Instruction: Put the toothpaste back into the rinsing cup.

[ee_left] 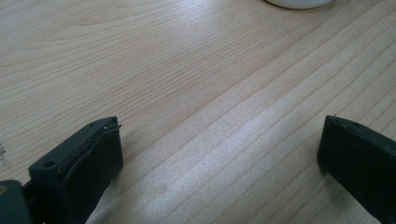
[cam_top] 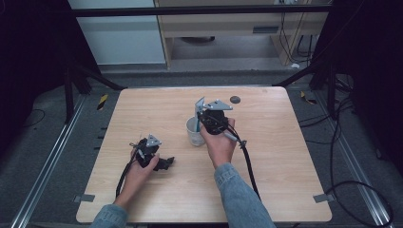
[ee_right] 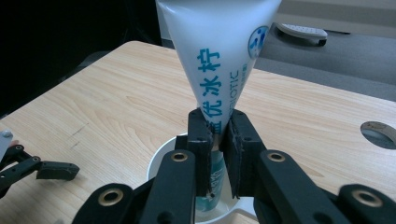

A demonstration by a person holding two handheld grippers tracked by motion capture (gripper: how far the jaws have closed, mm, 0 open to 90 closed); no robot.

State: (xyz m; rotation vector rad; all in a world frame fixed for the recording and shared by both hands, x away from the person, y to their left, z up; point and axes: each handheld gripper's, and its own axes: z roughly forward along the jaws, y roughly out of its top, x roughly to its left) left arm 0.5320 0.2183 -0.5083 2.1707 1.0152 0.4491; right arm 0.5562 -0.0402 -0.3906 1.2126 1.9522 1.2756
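A white toothpaste tube (ee_right: 219, 56) with blue lettering stands upright, its lower end down inside a white cup (ee_right: 161, 161). My right gripper (ee_right: 218, 135) is shut on the tube's narrow lower part, just above the cup's rim. In the high view the right gripper (cam_top: 209, 119) hangs over the cup (cam_top: 194, 134) near the table's middle. My left gripper (cam_top: 161, 164) rests on the wood at the front left, open, with nothing between its fingers (ee_left: 93, 163). The cup's base (ee_left: 299, 3) lies well ahead of it.
The wooden table (cam_top: 266, 161) has a dark round grommet hole (cam_top: 235, 99) at the back right of the cup. Black cables trail from both grippers toward the front edge. Dark frame legs and floor cables surround the table.
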